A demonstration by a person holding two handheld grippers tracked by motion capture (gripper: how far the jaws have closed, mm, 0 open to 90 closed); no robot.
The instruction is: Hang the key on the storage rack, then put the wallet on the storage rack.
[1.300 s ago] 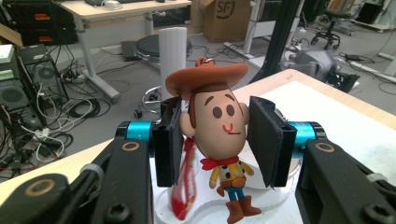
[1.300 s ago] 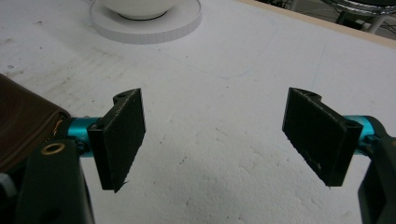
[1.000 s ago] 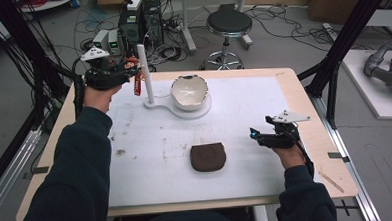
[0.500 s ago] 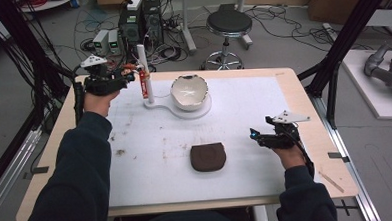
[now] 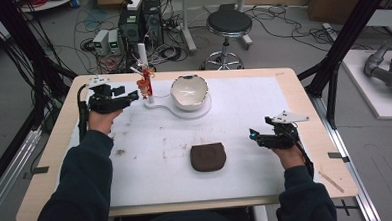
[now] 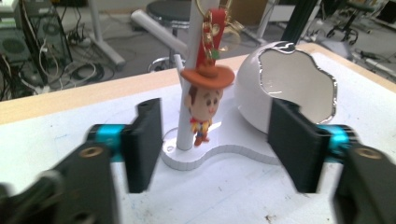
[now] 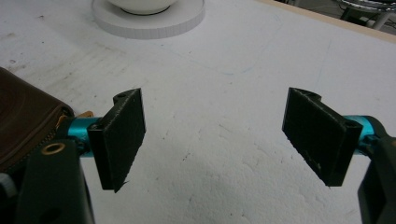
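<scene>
both grippers' fingers gape empty; left gripper (image 6: pixel 212 144) faces keychain doll (image 6: pixel 205 100) hanging against white post (image 6: pixel 191 93), bowl (image 6: pixel 289 88) beside.

Wooden counter (image 5: pixel 314 110) with a white mat (image 5: pixel 244 118) over most of its top. Behind it, upper centre of the frame, a round black stool (image 5: pixel 228 23) stands on a grey floor (image 5: pixel 281 41); upper left, electronic boxes (image 5: pixel 140 20) amid tangled cables (image 5: pixel 88 30). Black frame struts (image 5: pixel 348 34) at right.
</scene>
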